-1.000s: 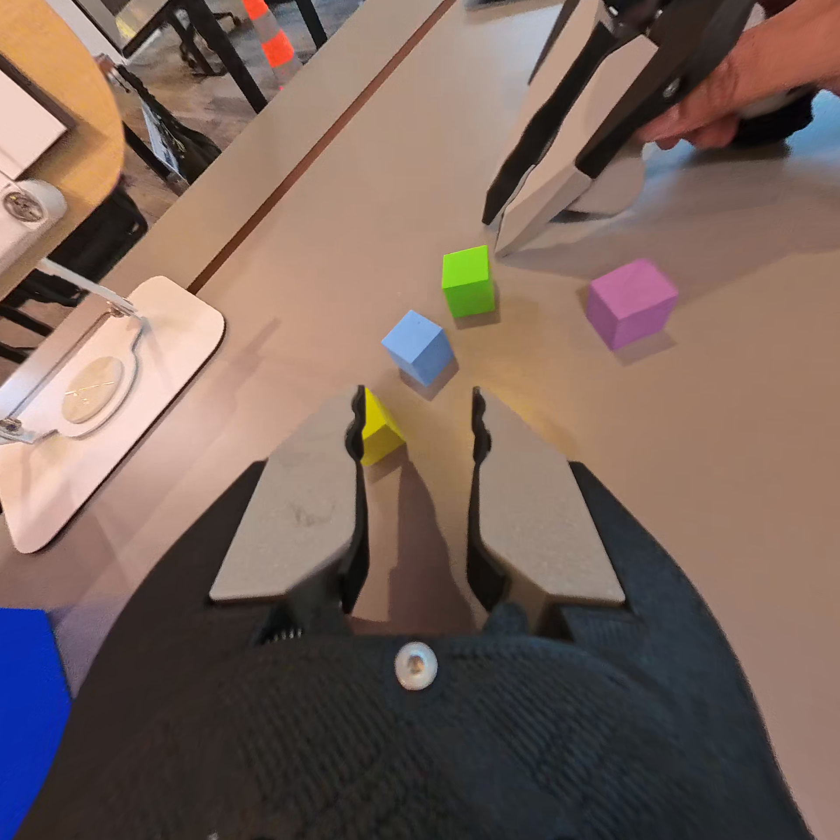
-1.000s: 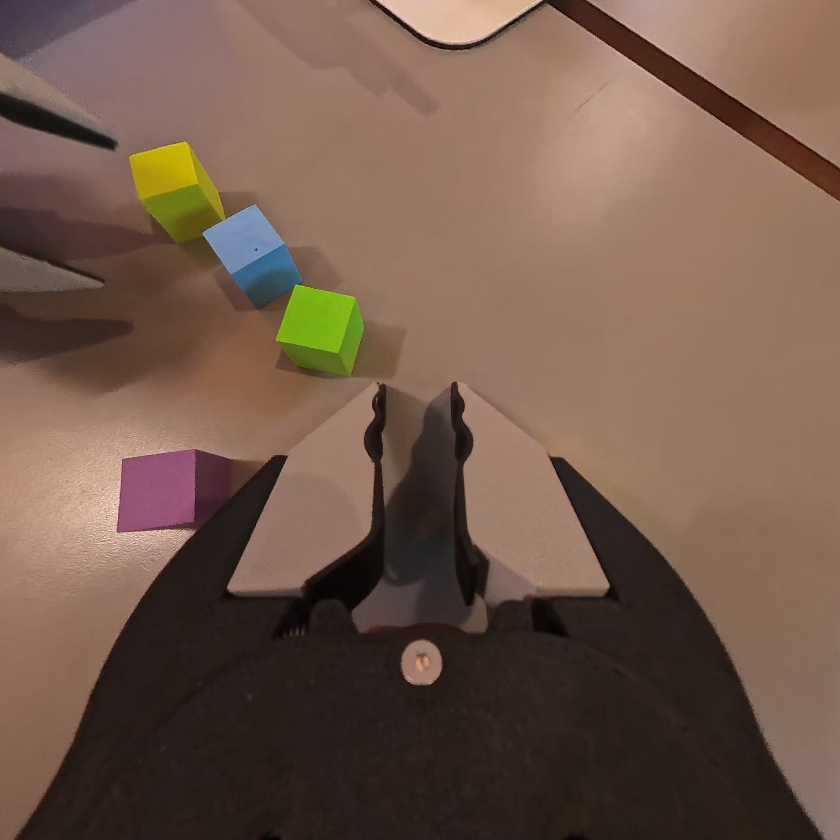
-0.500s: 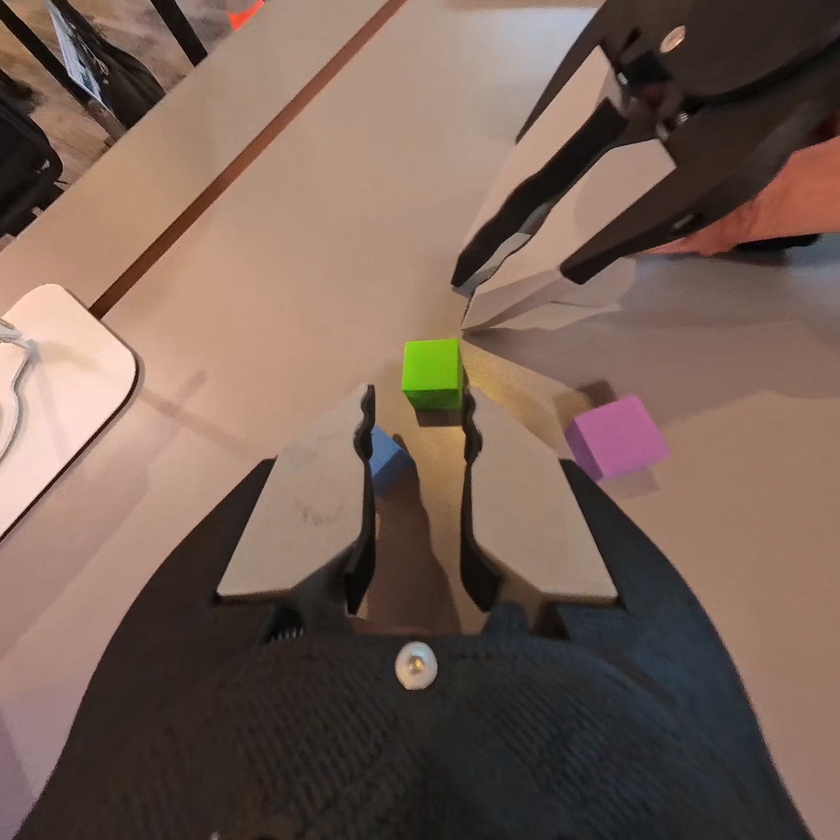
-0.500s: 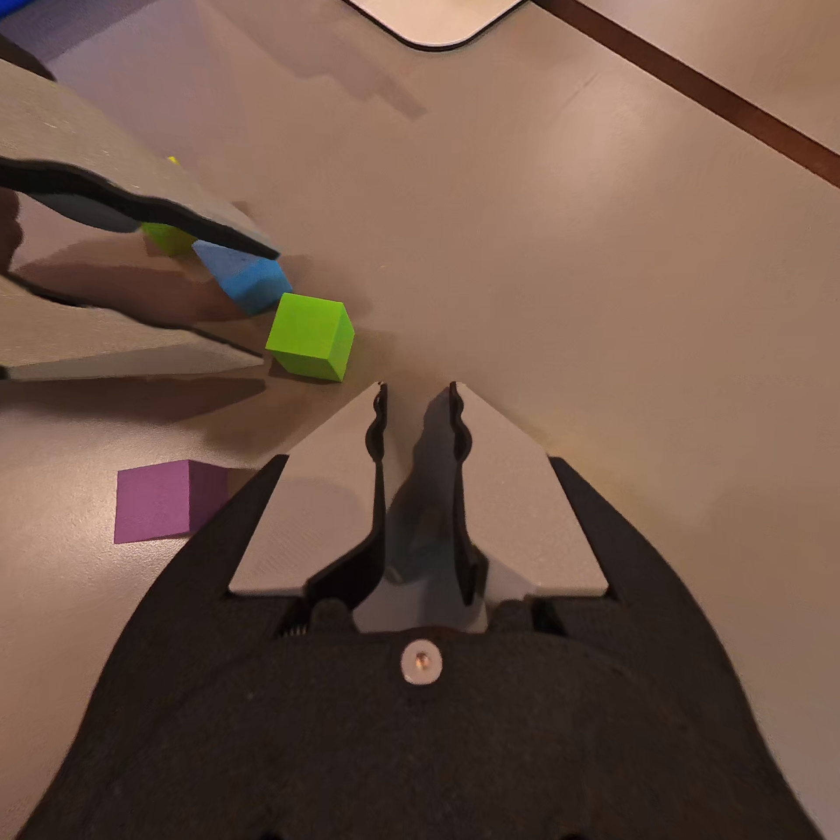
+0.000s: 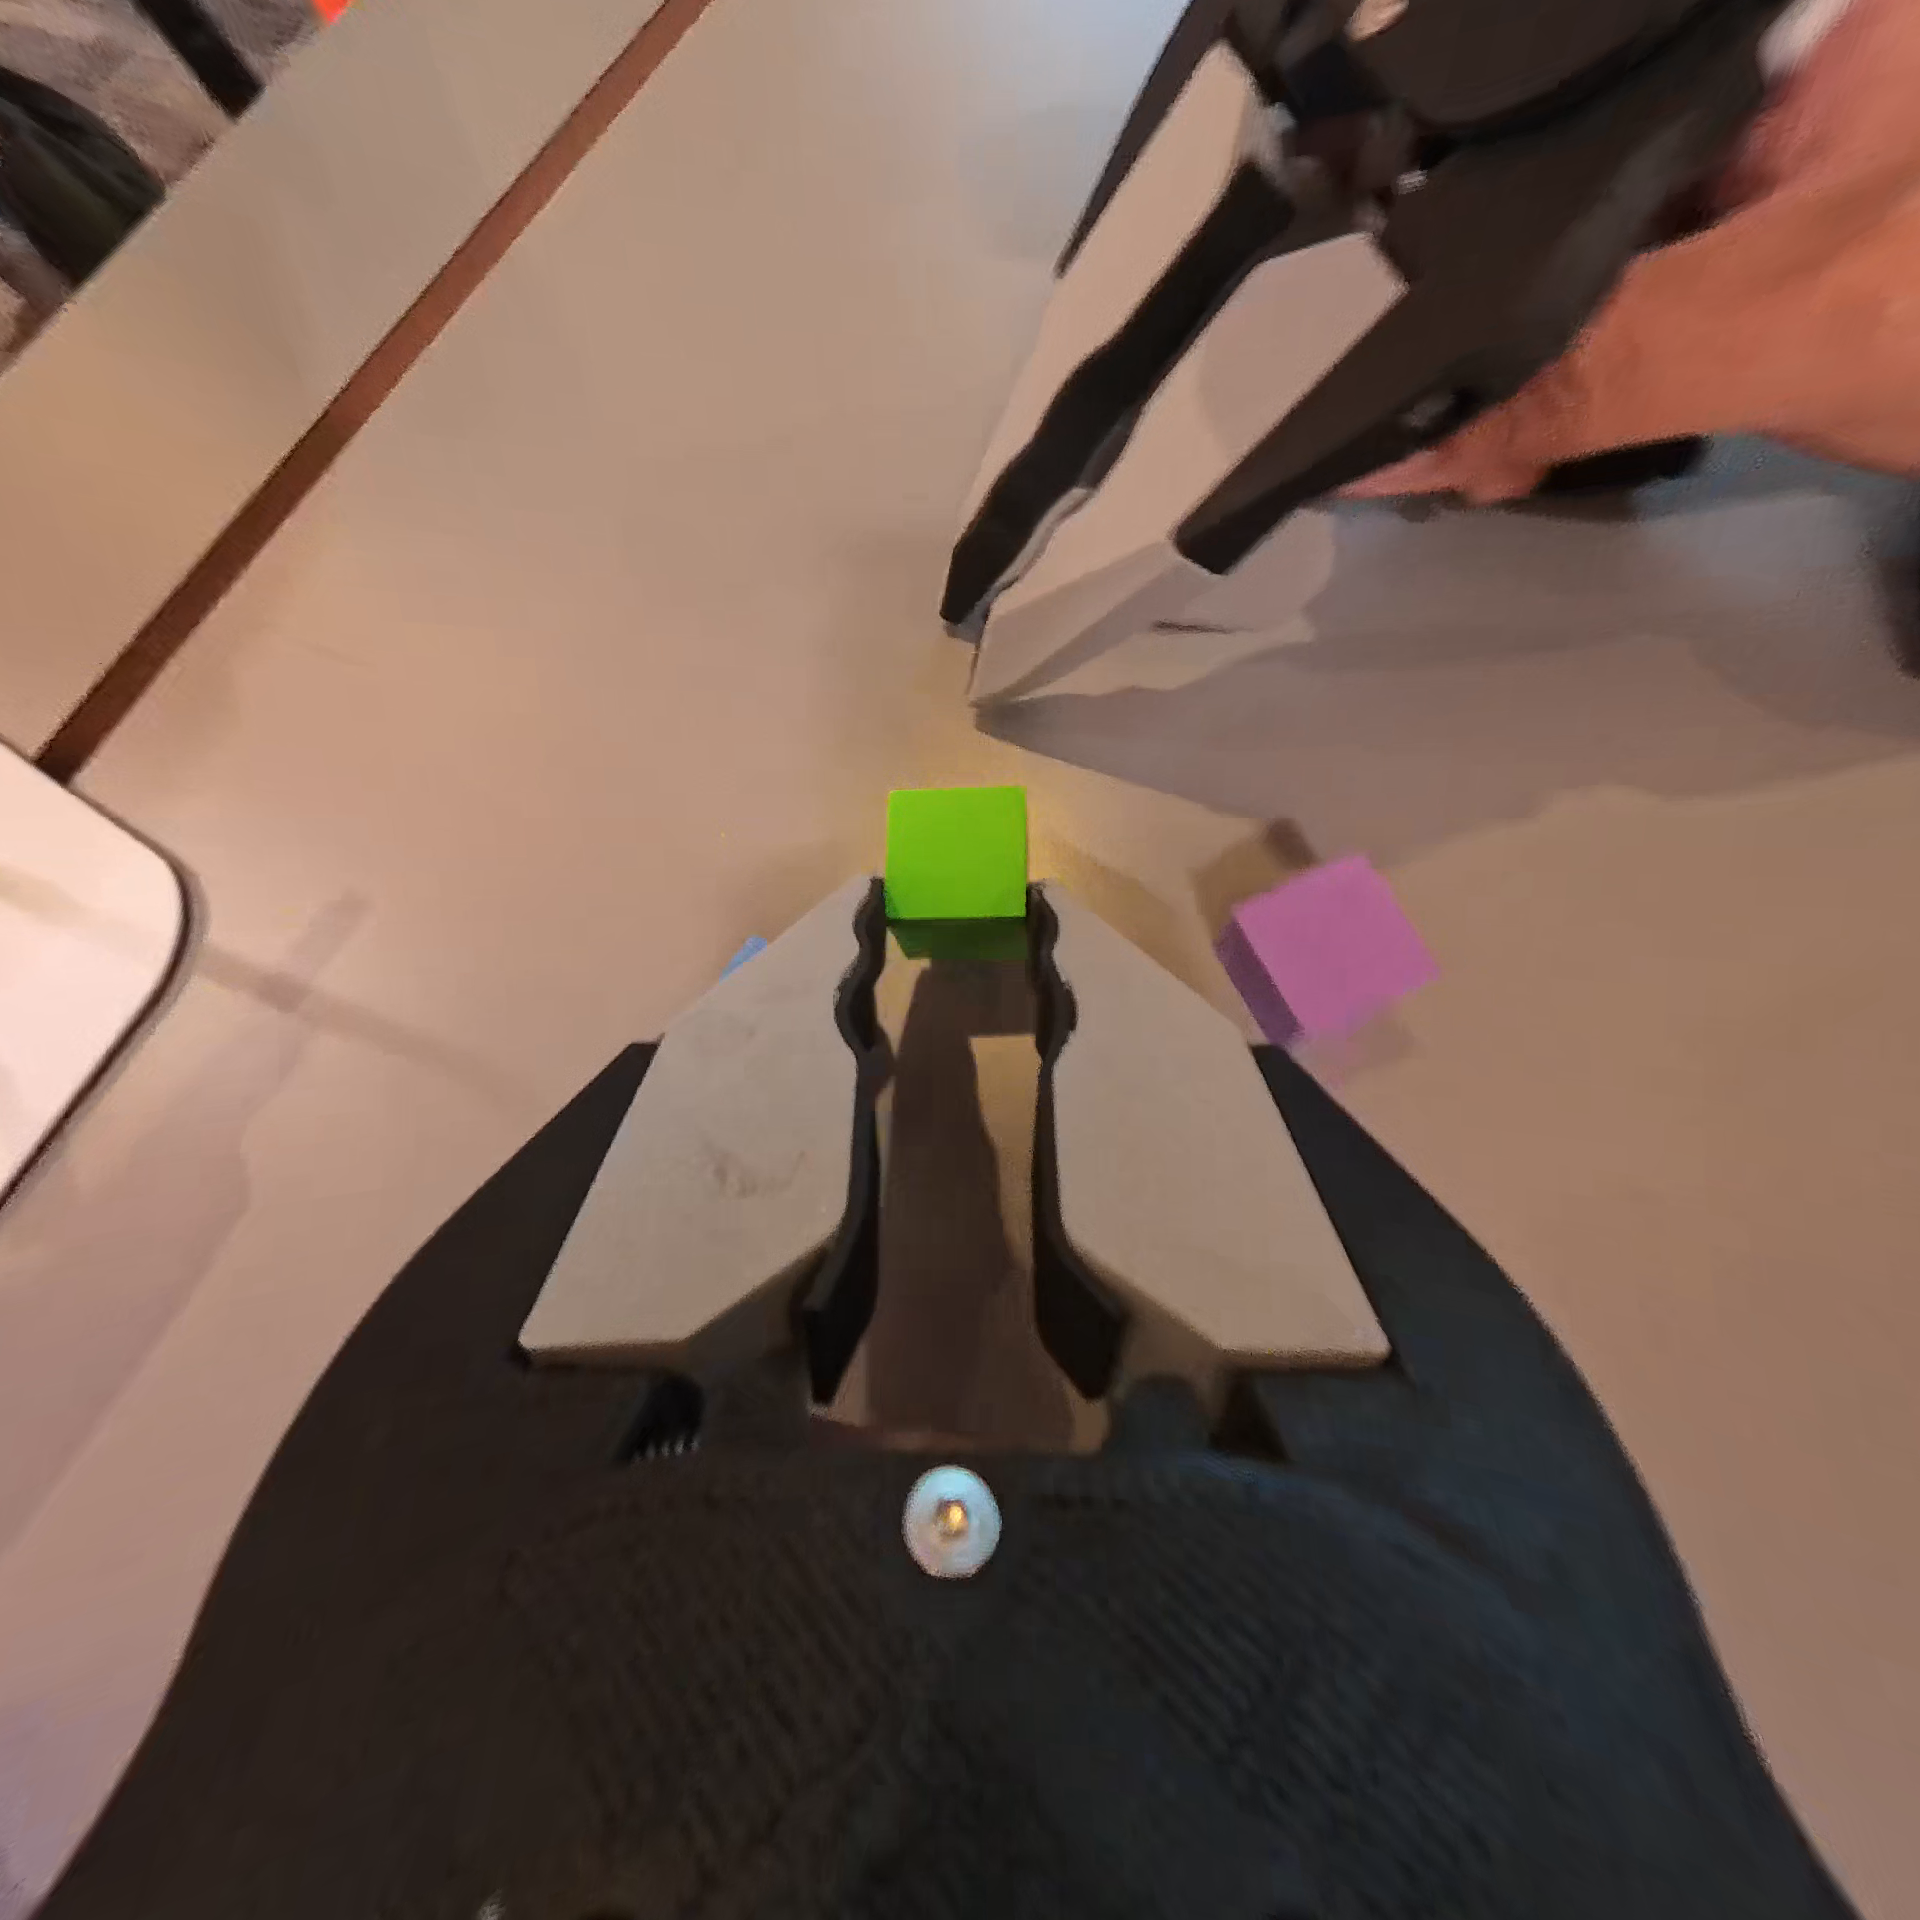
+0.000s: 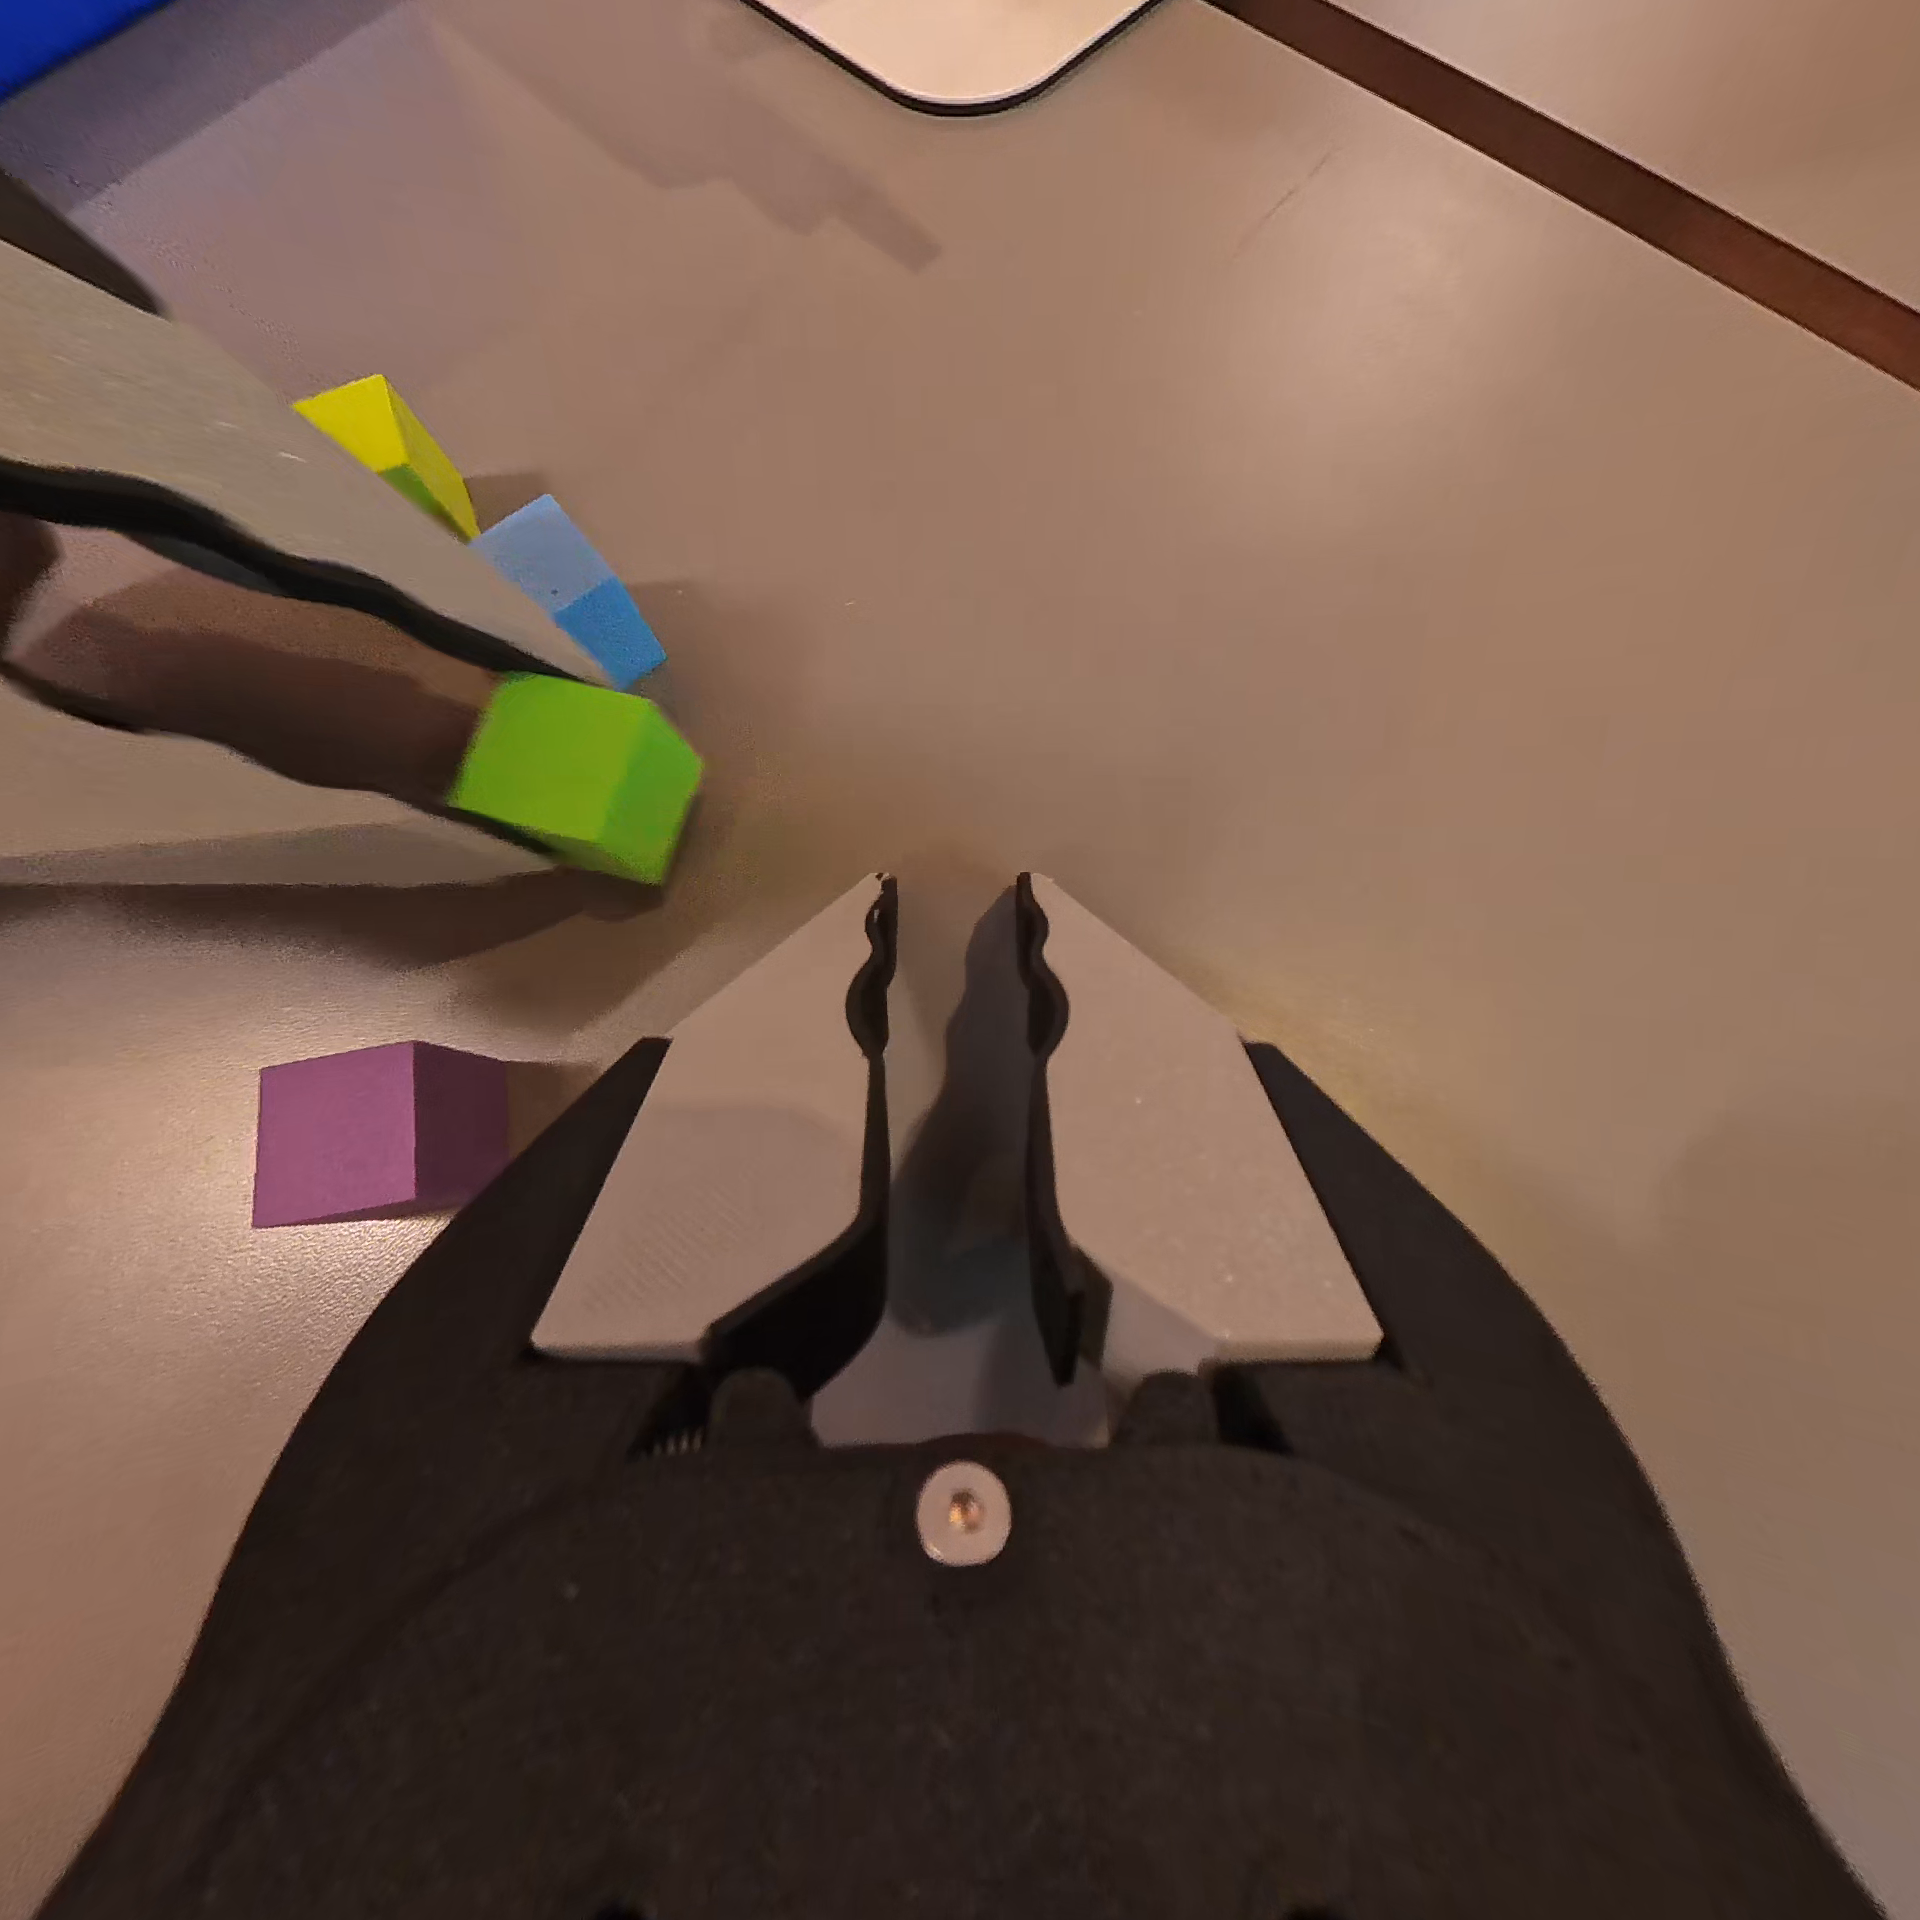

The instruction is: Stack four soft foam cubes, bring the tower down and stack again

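Note:
The green cube [image 5: 954, 847] sits between the fingertips of my left gripper [image 5: 956, 899], which is shut on it low over the table. In the right wrist view the left gripper's fingers [image 6: 260, 488] reach in from the left and pinch the green cube [image 6: 582, 769]. The blue cube [image 6: 582, 592] and the yellow cube [image 6: 395, 436] lie just behind that finger. Only a sliver of the blue cube [image 5: 750, 951] shows in the left wrist view. The purple cube [image 5: 1325, 951] [image 6: 374, 1132] lies apart on the table. My right gripper [image 6: 954, 883] [image 5: 971, 655] is open and empty beside the green cube.
A white rounded board lies at the table's edge [image 5: 73, 935] [image 6: 956, 42]. A brown seam [image 5: 364, 395] [image 6: 1610, 177] runs across the tabletop. A person's hand [image 5: 1766, 312] holds the right gripper. A blue object [image 6: 31, 42] shows in a corner. Across from one pair of fingers to the other is roughly 7 centimetres.
My left gripper has moved forward past the yellow and blue cubes and narrowed onto the green cube. The right gripper has stayed about where it was, still open.

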